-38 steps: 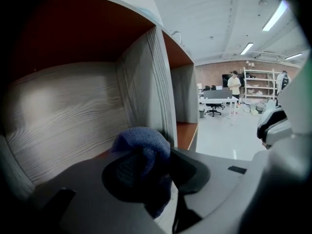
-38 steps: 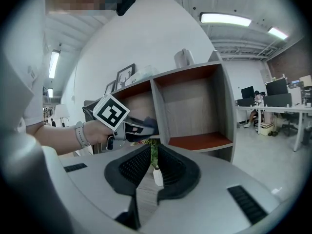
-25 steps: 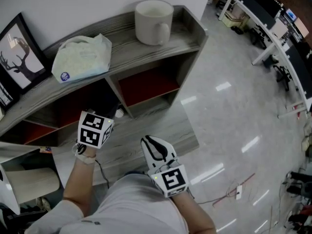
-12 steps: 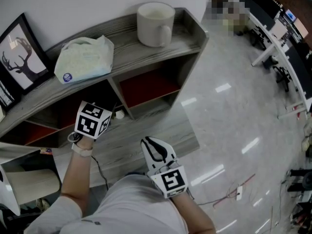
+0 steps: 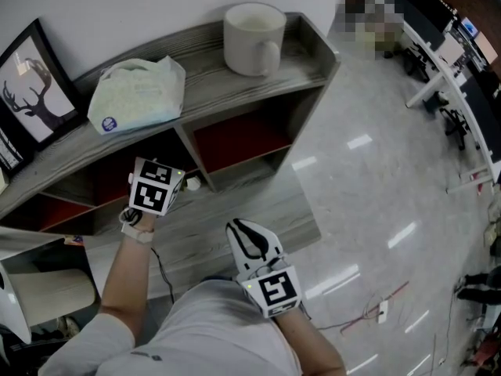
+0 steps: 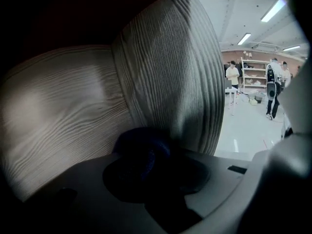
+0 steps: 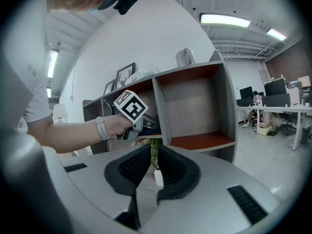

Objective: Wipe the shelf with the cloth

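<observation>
L tool [image 6: 151, 174] is clamped on a bunched dark blue cloth [image 6: 141, 149], pushed into the shelf's [image 5: 207, 69] open compartment just left of the upright divider [image 7: 158, 108]. Grey wood-grain panels fill its view, so the cloth looks aimed at the inside corner, prob. to get at the walls. Can't tell whether it's touching the wood.

R tool [image 7: 153, 162] is parked low by the person's body, well clear of the shelf. Its pads are nearly together w/ only a slit between and nothing pinched. Looks idle, w/ the wiping left to one hand.

On the top board a white mug [image 5: 253, 28], a soft tissue pack [image 5: 133, 94] and a framed deer print [image 5: 35, 92] sit well apart, leaving bare strips btwn.

Writing: the pack has a round blue label, too small to read. The tools' cubes show only black-and-white square markers, no text.
</observation>
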`<state>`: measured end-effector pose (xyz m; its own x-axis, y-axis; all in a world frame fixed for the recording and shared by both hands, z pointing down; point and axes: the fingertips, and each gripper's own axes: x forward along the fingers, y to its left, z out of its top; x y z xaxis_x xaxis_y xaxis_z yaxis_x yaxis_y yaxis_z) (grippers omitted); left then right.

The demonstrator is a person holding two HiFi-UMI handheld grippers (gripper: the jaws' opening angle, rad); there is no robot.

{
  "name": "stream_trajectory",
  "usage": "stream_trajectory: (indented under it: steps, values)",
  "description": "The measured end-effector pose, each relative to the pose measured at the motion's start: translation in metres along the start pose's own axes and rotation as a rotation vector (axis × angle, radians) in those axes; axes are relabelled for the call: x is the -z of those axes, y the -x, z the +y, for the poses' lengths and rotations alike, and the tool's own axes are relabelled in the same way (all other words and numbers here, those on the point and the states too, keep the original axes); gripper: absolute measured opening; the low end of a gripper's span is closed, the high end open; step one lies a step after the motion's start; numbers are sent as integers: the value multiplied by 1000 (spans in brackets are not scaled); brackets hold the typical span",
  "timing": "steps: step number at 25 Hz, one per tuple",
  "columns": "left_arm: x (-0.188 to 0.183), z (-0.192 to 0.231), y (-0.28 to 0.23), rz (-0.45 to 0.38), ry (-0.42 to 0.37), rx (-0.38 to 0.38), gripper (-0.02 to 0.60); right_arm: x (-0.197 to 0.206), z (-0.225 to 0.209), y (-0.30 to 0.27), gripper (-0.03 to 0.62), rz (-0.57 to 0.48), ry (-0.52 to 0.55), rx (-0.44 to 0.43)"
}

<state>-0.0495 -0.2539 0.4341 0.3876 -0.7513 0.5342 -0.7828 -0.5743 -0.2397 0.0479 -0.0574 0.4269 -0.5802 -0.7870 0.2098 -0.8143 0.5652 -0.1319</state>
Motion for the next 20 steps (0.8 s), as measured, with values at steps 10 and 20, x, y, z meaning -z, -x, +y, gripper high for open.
stream_trajectory:
  steps: [10, 20]
  values:
    - [0, 21, -5, -23, -12, -105, 127, -6, 5, -4, 52, -12, 3, -25]
    - [37, 74, 29, 19, 75, -216, 127, -7, 17, -14, 52, -12, -7, -86]
